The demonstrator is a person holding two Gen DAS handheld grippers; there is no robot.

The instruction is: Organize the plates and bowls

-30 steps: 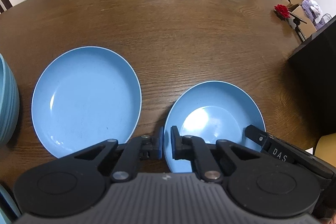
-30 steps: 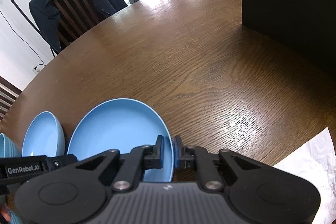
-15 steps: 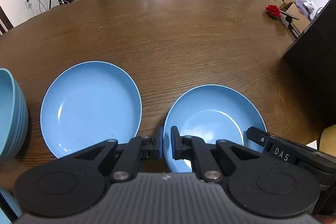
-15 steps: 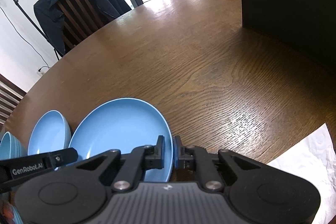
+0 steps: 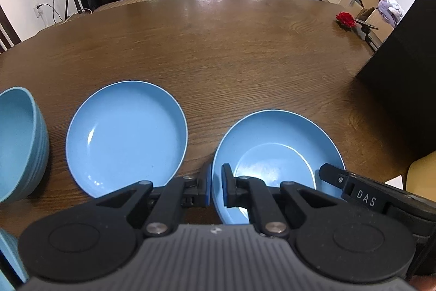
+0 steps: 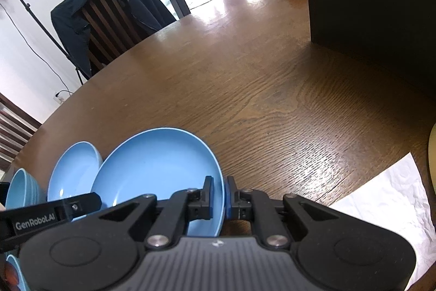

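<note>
You hold one blue plate with both tongs
The left gripper (image 5: 215, 188) and right gripper (image 6: 218, 198) pinch opposite rims of the plate (image 5: 275, 154), low in the frame, so it stays flat

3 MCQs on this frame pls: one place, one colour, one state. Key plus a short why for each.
1. Where does the red flower lie?
A. in the ribbed bowl
B. on the table's far side, by the black box
C. on the white paper

2. What colour is the gripped plate?
A. blue
B. white
C. green

3. How do the two grippers stand?
A. both wide open
B. only the left holds something
C. each shut on a rim of the same plate

Key: 1 B, the red flower sits far across the table near the black box. 2 A, the plate is blue. 3 C, left gripper and right gripper pinch opposite rims.
</note>
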